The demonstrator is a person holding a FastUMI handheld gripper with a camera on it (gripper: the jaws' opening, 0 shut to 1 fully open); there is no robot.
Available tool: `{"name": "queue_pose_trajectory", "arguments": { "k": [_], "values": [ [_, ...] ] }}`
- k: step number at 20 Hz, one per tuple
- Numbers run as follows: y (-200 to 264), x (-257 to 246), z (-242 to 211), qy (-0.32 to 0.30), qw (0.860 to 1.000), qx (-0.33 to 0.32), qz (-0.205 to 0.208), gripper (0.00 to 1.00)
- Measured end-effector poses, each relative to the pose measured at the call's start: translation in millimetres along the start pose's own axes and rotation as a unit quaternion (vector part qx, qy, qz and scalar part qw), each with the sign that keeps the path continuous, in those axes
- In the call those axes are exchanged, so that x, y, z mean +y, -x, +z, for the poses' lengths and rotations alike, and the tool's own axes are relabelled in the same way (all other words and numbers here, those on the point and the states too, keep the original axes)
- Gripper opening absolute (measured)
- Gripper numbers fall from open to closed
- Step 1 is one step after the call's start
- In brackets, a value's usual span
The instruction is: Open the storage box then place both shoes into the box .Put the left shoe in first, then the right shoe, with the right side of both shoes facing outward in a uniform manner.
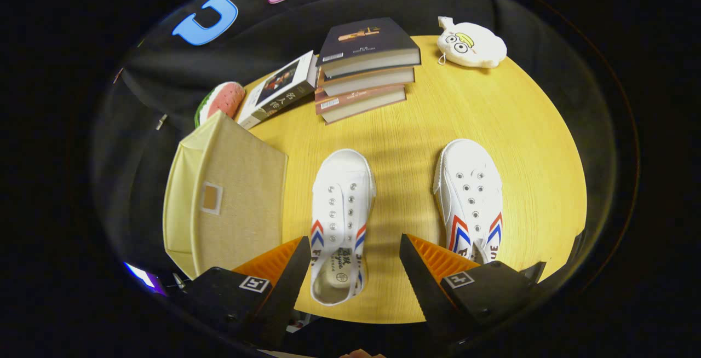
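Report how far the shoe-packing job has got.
Done: nothing visible. The beige fabric storage box looks shut, its lid flat on top. In hand: the tool hangs open above the round yellow wooden table, its fingers either side of the heel of one white canvas shoe, neither pressing on it. Left: open the box, then load this shoe and the other white canvas shoe beside it.

Tool [350, 254] with ridged inner pads, black mounts, square marker tags
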State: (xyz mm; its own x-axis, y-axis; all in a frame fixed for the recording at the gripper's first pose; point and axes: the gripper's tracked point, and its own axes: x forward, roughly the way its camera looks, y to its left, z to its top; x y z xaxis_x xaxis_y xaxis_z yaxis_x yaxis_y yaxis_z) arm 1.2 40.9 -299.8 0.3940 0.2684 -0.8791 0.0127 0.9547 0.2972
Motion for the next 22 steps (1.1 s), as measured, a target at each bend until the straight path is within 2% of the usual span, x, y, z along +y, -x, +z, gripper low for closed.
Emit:
{"name": "queue_pose_trajectory", "arguments": {
  "k": [8,11,13,14,15,16,19,20,21,22],
  "values": [
    [-61.1,-15.8,-14.4,0.045,0.998,0.038,-0.009,0.99],
    [-67.1,-6.3,-17.0,0.049,0.998,0.050,0.009,0.97],
    [-68.3,6.8,-20.4,0.016,0.997,0.062,0.036,0.80],
    [-68.8,9.5,-21.2,-0.004,0.997,0.069,0.041,0.58],
    [-69.3,11.4,-20.7,-0.016,0.997,0.071,0.041,0.50],
    [-69.5,11.6,-20.8,-0.021,0.997,0.072,0.037,0.37],
    [-64.1,8.2,-21.3,-0.047,0.996,0.077,0.028,0.28],
    [-69.5,8.5,-22.0,-0.071,0.994,0.083,0.027,0.16],
    [-71.2,7.4,-22.9,-0.089,0.992,0.083,0.024,0.15],
    [-70.1,8.2,-22.1,-0.091,0.992,0.086,0.026,0.10]
  ]
}}
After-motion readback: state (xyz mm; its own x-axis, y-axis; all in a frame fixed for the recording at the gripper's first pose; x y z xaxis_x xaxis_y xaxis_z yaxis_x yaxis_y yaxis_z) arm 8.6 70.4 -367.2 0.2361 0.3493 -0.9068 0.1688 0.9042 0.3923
